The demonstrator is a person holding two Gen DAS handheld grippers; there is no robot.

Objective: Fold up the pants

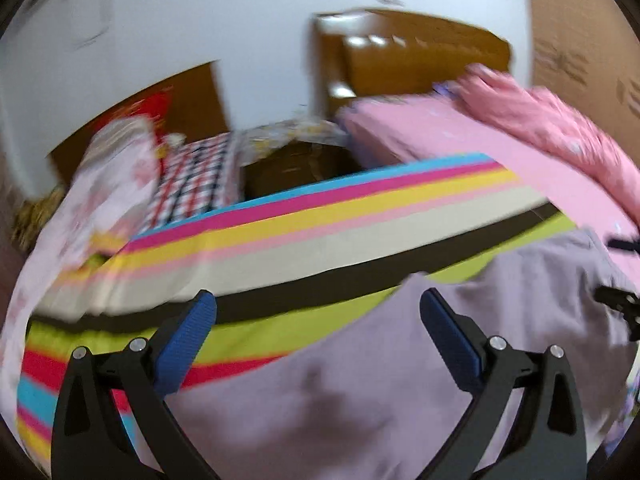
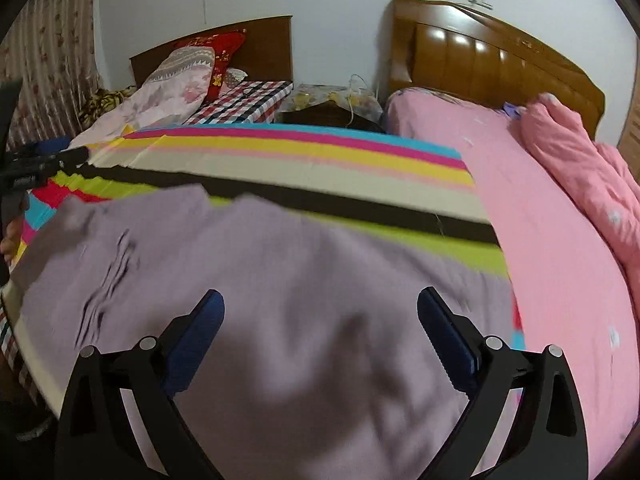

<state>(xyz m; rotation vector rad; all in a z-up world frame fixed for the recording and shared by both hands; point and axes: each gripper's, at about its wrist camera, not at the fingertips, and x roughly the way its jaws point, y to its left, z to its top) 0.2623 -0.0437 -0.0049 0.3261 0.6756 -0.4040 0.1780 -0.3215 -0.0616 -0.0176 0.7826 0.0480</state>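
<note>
**Lilac pants spread on the striped sheet, both tools wide above them**

The pants [image 2: 280,300], a pale lilac garment, lay spread over the near part of a striped sheet [image 2: 320,168] on a bed, filling most of the right wrist view and the near right of the left wrist view. Their far edge was uneven, with a notch near the middle, and stopped short of the sheet's black stripe. Laid out mostly flat like that, the cloth seemed placed to be folded, though shallow wrinkles showed and motion blur hid any seams or waistband.

The right tool [image 2: 320,316] hung over the middle of the pants with its blue pads set wide and nothing between them. The left tool [image 1: 316,316] was also wide and empty, held over the left edge of the garment where lilac cloth met the green stripe. That position suggested a reach for the edge, likely to lift it across; no fold looked made yet.

To the right lay a pink sheet [image 2: 560,280] with a bunched pink quilt [image 2: 580,160] before a wooden headboard [image 2: 500,60]. Far left stood a second bed with a checked cover [image 2: 240,104] and pillows.
</note>
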